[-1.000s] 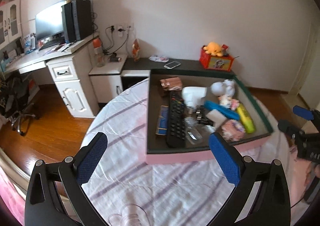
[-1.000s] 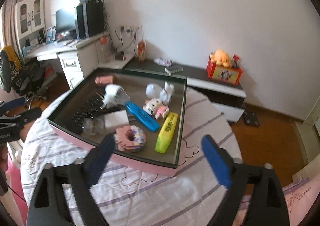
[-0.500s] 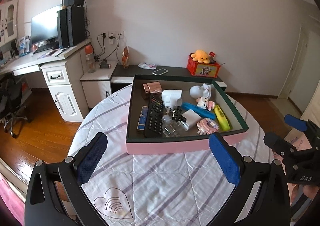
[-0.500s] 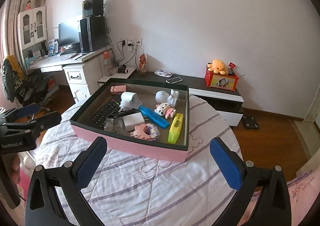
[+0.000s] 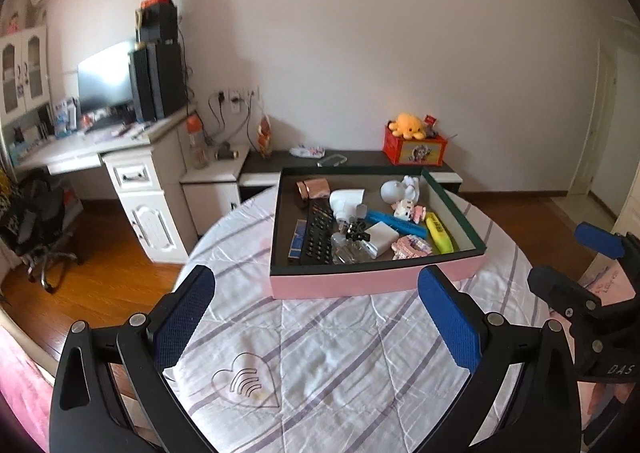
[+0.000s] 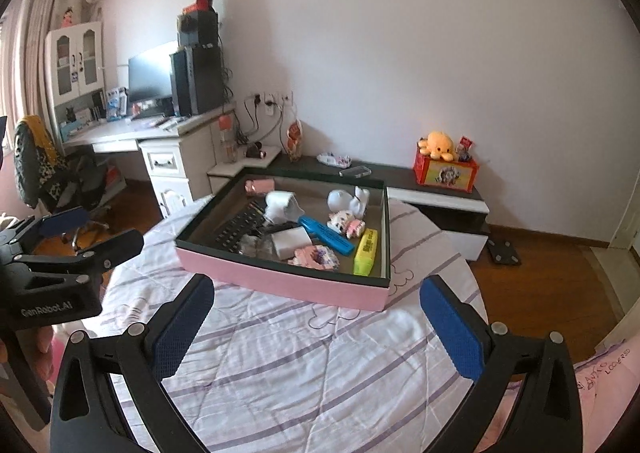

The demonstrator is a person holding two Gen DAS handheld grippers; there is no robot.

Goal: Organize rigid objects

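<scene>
A pink-sided box [image 5: 372, 283] [image 6: 280, 281] stands on a round table with a striped cloth. Inside lie a black remote [image 5: 318, 233], a white charger [image 5: 346, 199], a blue bar [image 5: 396, 223], a yellow highlighter [image 5: 440, 233] [image 6: 366, 251], a white figure [image 5: 394, 191] and other small items. My left gripper [image 5: 316, 321] is open and empty, held back from the box's near side. My right gripper [image 6: 316, 323] is open and empty, also short of the box. Each gripper shows in the other's view, the right one [image 5: 576, 265] and the left one [image 6: 80, 233].
A white desk [image 5: 132, 173] with a monitor stands to the left, with an office chair [image 5: 40, 221] beside it. A low dark cabinet [image 6: 436, 189] carries a red box with an orange plush [image 6: 444, 161]. Wooden floor surrounds the table.
Both grippers have pulled back and up from the box, so it looks smaller and farther. Both stay open and empty.
</scene>
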